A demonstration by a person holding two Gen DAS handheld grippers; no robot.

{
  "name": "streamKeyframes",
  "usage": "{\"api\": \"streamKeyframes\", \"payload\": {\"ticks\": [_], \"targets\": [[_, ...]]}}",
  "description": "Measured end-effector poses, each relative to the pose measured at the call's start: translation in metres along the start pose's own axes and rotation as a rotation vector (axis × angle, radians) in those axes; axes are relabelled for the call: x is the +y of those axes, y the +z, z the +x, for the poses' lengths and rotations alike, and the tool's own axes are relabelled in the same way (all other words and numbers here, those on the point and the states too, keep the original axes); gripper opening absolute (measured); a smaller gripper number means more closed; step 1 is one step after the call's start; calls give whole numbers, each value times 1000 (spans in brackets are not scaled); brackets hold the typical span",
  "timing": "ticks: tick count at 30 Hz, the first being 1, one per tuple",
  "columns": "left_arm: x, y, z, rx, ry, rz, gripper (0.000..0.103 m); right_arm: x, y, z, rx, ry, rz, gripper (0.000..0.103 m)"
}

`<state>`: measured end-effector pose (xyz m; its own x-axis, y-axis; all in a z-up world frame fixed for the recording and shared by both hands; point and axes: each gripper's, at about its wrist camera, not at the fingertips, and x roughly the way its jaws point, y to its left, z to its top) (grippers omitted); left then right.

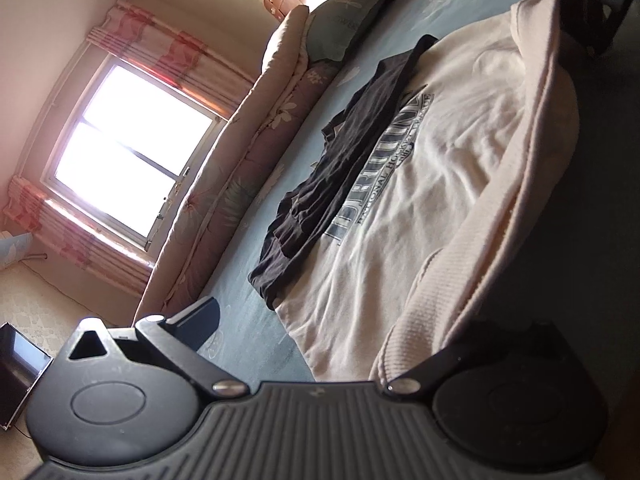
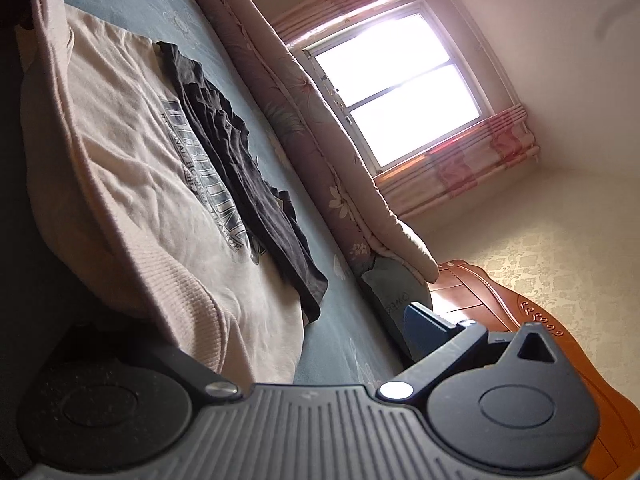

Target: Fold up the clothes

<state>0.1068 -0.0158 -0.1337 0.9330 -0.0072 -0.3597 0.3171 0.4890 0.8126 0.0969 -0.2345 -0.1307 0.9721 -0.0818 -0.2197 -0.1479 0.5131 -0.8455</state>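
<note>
On the bed [image 1: 256,320], a cream sweatshirt [image 1: 452,184] lies spread over the blue sheet, with a black garment [image 1: 340,168] lying along its far edge and partly over its print. The print is a dark block word, not fully legible, above a smaller line that appears to read "NATIONAL HOCKEY LEAGUE". The near side of the sweatshirt is raised off the sheet; its ribbed hem [image 1: 424,312] runs up to the left gripper [image 1: 340,344], and in the right view the ribbed hem [image 2: 176,300] runs up to the right gripper [image 2: 280,344]. Each gripper shows one finger spread wide to the outer side, clear of the cloth; the other finger is hidden in shadow behind the fabric, so whether either gripper is pinching the hem cannot be told. Beyond the garments, a rolled floral quilt [image 1: 240,168] lies along the far side of the bed, with a pillow [image 1: 344,20] at its end bearing partly readable letters "OWER". A wooden headboard [image 2: 552,328] stands behind the pillow. A bright window [image 2: 400,84] with pink striped curtains [image 2: 472,164] faces the bed. A dark screen [image 1: 16,368] sits low at the left view's edge.
</note>
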Motion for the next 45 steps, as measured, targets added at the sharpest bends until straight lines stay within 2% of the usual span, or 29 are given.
{"api": "streamKeyframes", "payload": {"ticks": [11,27,38,45], "targets": [[28,13,40,-11,52,26,103,-21,25,46,-11,5,-27,103],[72,40,144,1,134,-31,103,-49,60,155,-24,-69,-3,103],[95,57,219,-5,153,-41,103,-54,76,240,-19,-89,6,103],[101,62,265,16,123,-62,103,-52,82,290,-8,-79,11,103]]}}
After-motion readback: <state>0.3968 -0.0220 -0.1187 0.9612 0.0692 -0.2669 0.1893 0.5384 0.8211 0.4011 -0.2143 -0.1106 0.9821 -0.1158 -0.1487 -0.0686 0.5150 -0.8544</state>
